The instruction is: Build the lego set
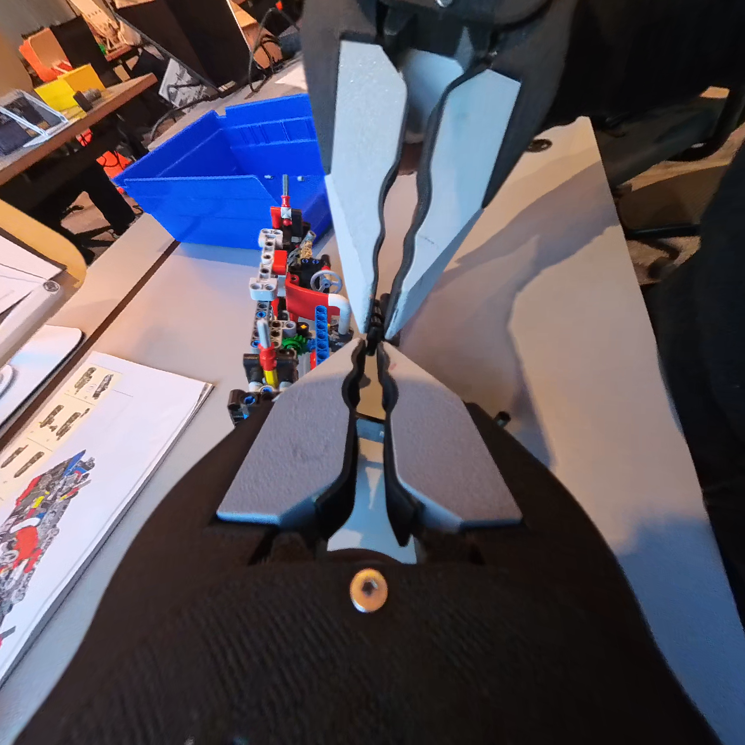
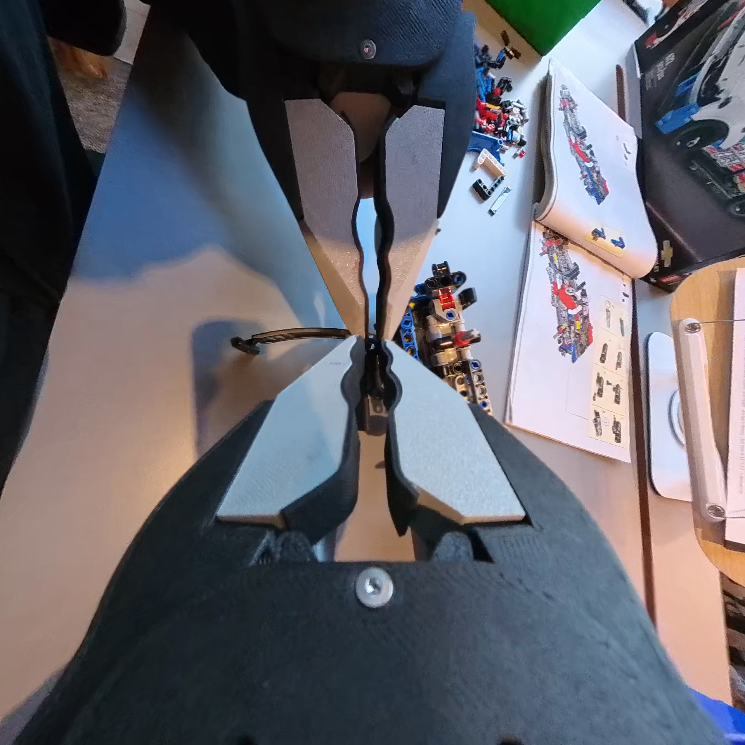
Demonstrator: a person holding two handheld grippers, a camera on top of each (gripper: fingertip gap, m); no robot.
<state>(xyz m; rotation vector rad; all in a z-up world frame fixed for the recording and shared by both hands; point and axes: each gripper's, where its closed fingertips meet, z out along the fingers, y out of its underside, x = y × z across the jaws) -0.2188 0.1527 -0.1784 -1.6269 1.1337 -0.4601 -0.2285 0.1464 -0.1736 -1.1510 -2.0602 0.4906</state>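
1. Open white instruction booklet (image 1: 121,435) lies flat at the table's left.
2. Blue plastic bin (image 1: 225,177) sits behind the partly built red, black and grey lego chassis (image 1: 282,314), which lies on the grey table (image 1: 524,322).
3. Left gripper (image 1: 373,350) and right gripper (image 1: 377,318) meet tip to tip above the table, just right of the chassis, each pinching a small black lego piece (image 1: 374,328).
4. A thin curved black strip (image 2: 282,334) extends sideways from the meeting tips.
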